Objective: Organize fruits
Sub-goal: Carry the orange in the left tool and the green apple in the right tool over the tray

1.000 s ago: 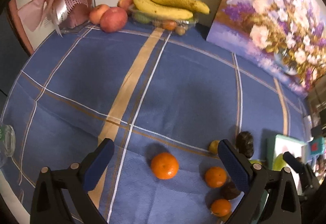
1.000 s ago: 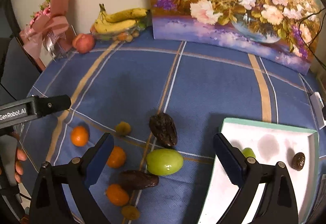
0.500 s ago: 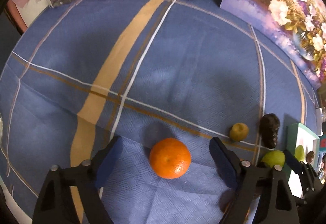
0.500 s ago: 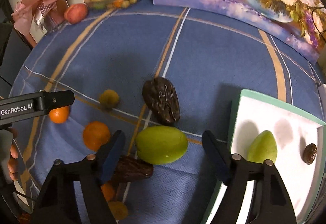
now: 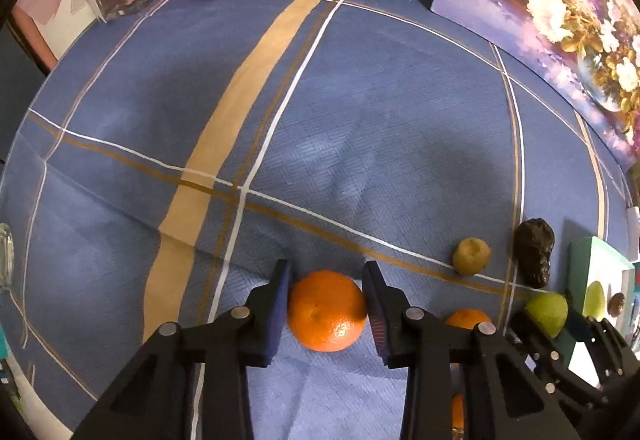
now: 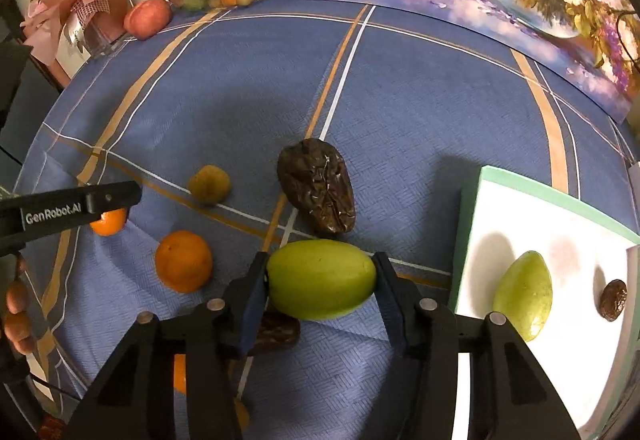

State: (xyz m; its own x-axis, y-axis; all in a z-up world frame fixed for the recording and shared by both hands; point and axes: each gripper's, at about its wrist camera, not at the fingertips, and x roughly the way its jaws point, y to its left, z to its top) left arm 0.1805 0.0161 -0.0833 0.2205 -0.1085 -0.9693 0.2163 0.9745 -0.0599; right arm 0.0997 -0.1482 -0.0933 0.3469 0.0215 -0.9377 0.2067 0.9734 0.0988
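Left tool [image 5: 326, 306]: I've just closed it onto the orange [image 5: 326, 310], still on the counter [image 5: 360, 128].
Right tool [image 6: 320, 280]: just clamped the green fruit [image 6: 320, 278].
Tray [image 6: 520, 208]: beside it; lifting comes next, I judge.
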